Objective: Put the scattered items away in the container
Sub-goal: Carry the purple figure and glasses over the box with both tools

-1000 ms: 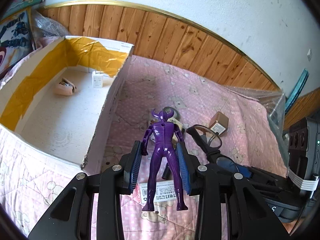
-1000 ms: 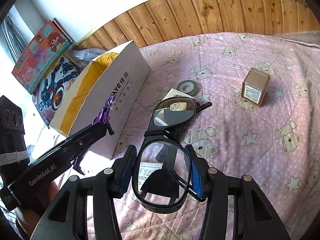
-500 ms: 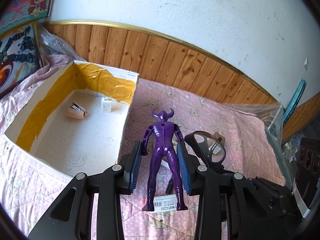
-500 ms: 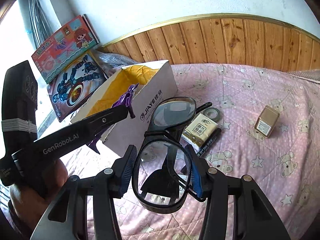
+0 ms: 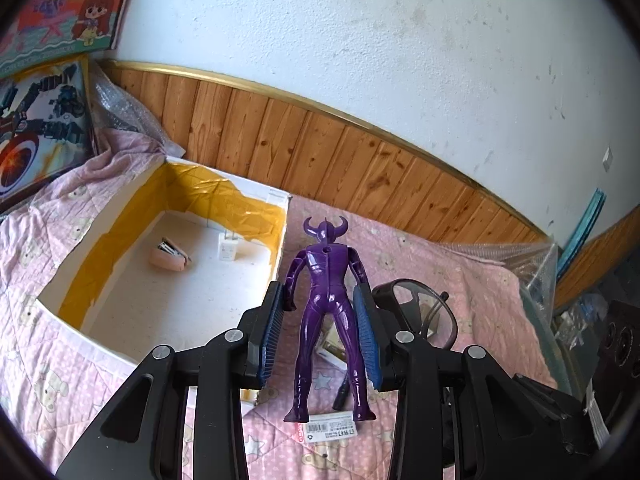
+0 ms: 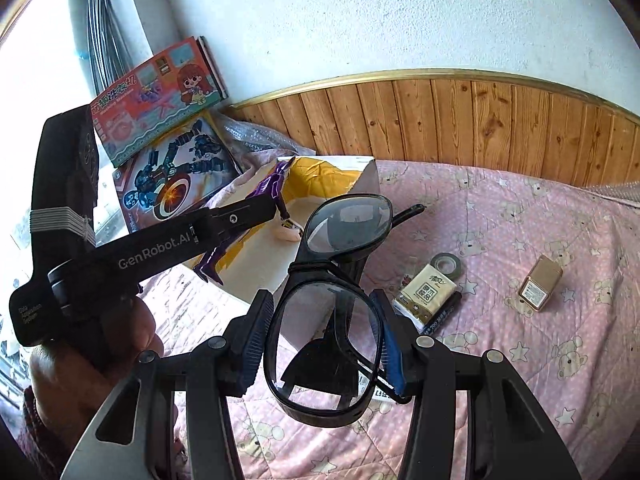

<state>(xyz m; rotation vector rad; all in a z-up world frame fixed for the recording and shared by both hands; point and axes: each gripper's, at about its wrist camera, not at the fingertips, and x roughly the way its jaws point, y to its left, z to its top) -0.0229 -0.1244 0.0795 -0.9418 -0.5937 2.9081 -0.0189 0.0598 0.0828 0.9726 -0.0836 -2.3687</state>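
My left gripper [image 5: 322,320] is shut on a purple horned toy figure [image 5: 326,292], held upright in the air just right of the white cardboard box [image 5: 180,196] lined with yellow tape. The right gripper [image 6: 322,344] is shut on one lens of black-framed glasses [image 6: 324,340]; the other lens sticks out forward. Seen in the right wrist view, the left gripper [image 6: 276,200] and its figure [image 6: 272,184] hang over the box [image 6: 368,178]. A pink stapler [image 5: 170,258] and a white plug [image 5: 227,250] lie in the box.
On the pink bedspread lie a tissue pack [image 6: 428,294], a tape roll [image 6: 448,264], a black marker [image 6: 444,316], a gold box [image 6: 540,286] and a label card [image 5: 328,428]. Toy boxes [image 6: 160,120] lean on the wall left of the box. A wood-panelled wall runs behind.
Both grippers have risen with their loads, so the bed and box look farther below. The right gripper has rolled, and the left gripper now reaches toward the box.
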